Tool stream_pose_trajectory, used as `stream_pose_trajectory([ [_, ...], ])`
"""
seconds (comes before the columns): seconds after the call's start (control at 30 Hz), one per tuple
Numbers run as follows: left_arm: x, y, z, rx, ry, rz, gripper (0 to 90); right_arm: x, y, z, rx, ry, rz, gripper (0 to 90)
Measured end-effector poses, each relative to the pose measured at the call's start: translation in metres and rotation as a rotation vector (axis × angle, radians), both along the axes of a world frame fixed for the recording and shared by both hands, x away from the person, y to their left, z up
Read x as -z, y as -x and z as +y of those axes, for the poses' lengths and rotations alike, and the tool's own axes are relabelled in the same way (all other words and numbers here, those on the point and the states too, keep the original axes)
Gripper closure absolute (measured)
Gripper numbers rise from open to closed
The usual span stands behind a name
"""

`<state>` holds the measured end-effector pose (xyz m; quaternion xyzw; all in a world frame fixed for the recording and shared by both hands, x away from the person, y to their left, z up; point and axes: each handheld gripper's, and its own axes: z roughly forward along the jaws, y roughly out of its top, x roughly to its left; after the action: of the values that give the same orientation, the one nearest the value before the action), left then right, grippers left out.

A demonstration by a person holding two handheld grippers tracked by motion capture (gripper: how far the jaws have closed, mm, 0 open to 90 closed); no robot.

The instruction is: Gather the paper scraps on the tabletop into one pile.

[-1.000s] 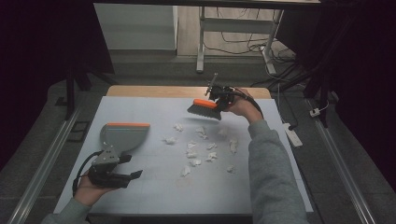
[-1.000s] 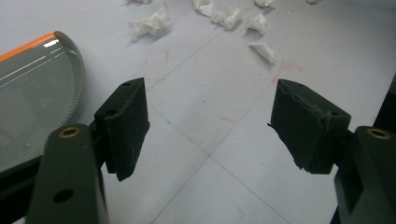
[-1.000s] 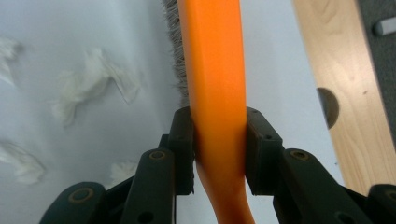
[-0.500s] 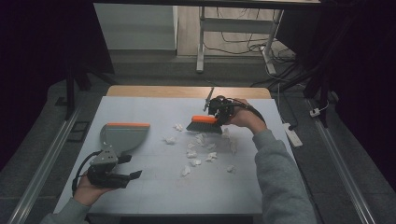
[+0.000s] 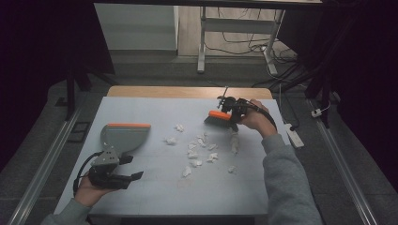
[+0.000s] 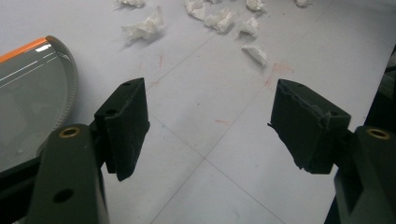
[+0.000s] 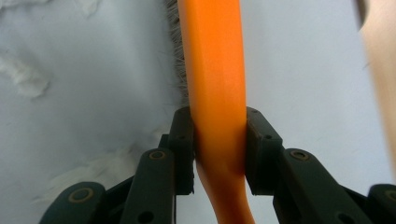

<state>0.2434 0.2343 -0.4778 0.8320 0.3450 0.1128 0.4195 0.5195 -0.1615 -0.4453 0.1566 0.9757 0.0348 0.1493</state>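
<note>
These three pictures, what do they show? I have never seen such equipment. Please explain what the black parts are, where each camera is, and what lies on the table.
A person sits at a table and holds a hand-held gripping tool in each hand. The high view looks down from above. The other two cameras ride on the tools and look along their black jaws.

The left tool is open and holds nothing; it rests near the handle of a grey dustpan with an orange edge. The right tool is shut on the orange handle of a small brush.

White paper scraps lie scattered between the brush and the dustpan. It looks like the person is sweeping them up.
</note>
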Motion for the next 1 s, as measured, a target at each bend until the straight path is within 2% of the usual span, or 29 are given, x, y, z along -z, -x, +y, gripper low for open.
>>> stream_pose_trajectory([
  [0.1,0.000,0.000,-0.001,0.007,-0.001,0.001,28.8,0.002,0.015,0.001,0.008,-0.012,0.005,68.0],
  [0.13,0.000,0.000,-0.002,0.011,-0.001,0.001,28.8,0.001,0.020,0.003,0.008,-0.025,0.025,68.0],
  [0.17,0.000,0.001,-0.003,0.014,-0.003,0.000,28.8,-0.001,0.026,0.005,0.010,-0.061,0.052,67.9],
  [0.2,0.000,0.001,-0.004,0.018,-0.005,-0.002,28.8,-0.004,0.030,0.005,0.009,-0.098,0.060,67.9],
  [0.27,-0.001,0.002,-0.005,0.023,-0.006,-0.005,28.8,-0.013,0.040,0.004,0.058,-0.130,0.030,68.0],
  [0.37,-0.002,0.003,-0.006,0.030,-0.005,-0.011,28.8,-0.023,0.049,-0.010,0.137,-0.117,-0.011,68.0],
  [0.53,-0.003,0.000,-0.007,0.039,-0.003,-0.012,28.8,-0.026,0.060,-0.046,0.294,-0.067,-0.022,68.0],
  [0.6,-0.002,-0.002,-0.009,0.041,-0.005,-0.010,28.8,-0.024,0.064,-0.057,0.360,-0.057,-0.011,68.0],
  [0.73,-0.001,-0.004,-0.013,0.050,-0.011,-0.006,28.8,-0.015,0.068,-0.071,0.446,-0.036,0.035,68.0],
  [0.83,-0.001,-0.005,-0.014,0.055,-0.014,-0.003,28.8,-0.009,0.070,-0.064,0.473,-0.075,0.093,68.1],
  [0.93,-0.001,-0.005,-0.014,0.057,-0.015,-0.003,28.8,-0.007,0.073,-0.042,0.466,-0.095,0.125,68.1],
  [1.0,-0.001,-0.004,-0.013,0.056,-0.013,-0.003,28.8,-0.008,0.074,-0.024,0.420,-0.138,0.151,68.0],
])
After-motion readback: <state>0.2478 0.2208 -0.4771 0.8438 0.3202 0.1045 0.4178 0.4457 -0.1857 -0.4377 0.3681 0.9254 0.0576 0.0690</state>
